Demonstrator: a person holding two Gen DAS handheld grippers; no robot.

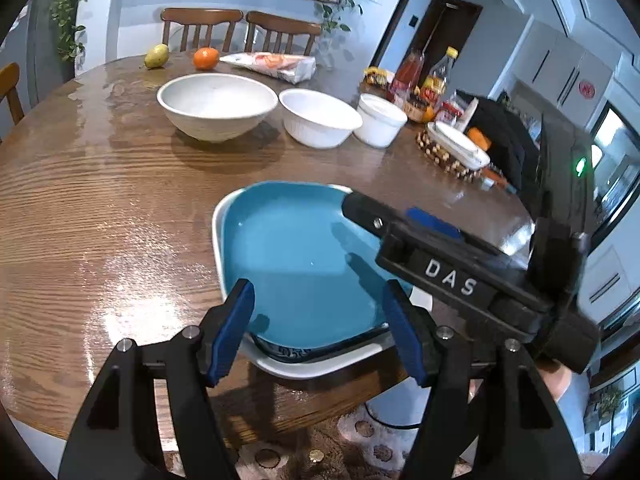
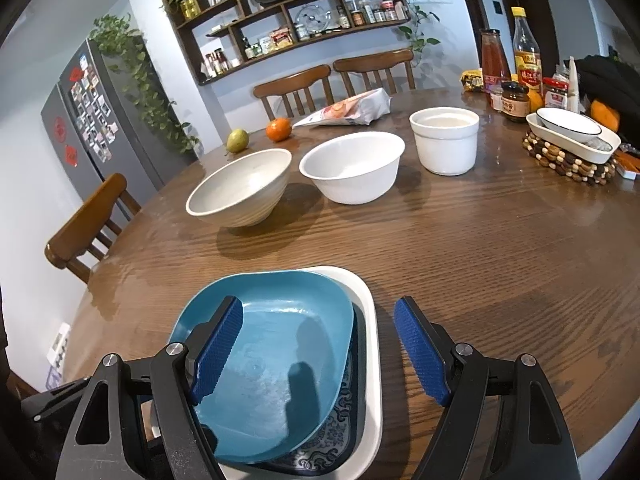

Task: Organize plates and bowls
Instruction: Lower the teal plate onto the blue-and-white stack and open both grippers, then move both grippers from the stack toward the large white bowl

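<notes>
Three plates (image 2: 280, 360) sit stacked on my worktop (image 2: 480, 260); three white bowls (image 2: 352, 172) remain loose; both fingers (image 1: 232, 332) spread, empty.

Stack at the near worktop edge: blue plate (image 2: 272, 364) on top, tilted, askew; under it a dark patterned plate (image 2: 332, 440), then a white rectangular plate (image 2: 370, 360). 3 empty upright bowls toward the far edge: ribbed cream bowl (image 2: 240, 188), white bowl (image 2: 352, 168), tall straight-sided white bowl (image 2: 445, 140), side by side, apart.
</notes>
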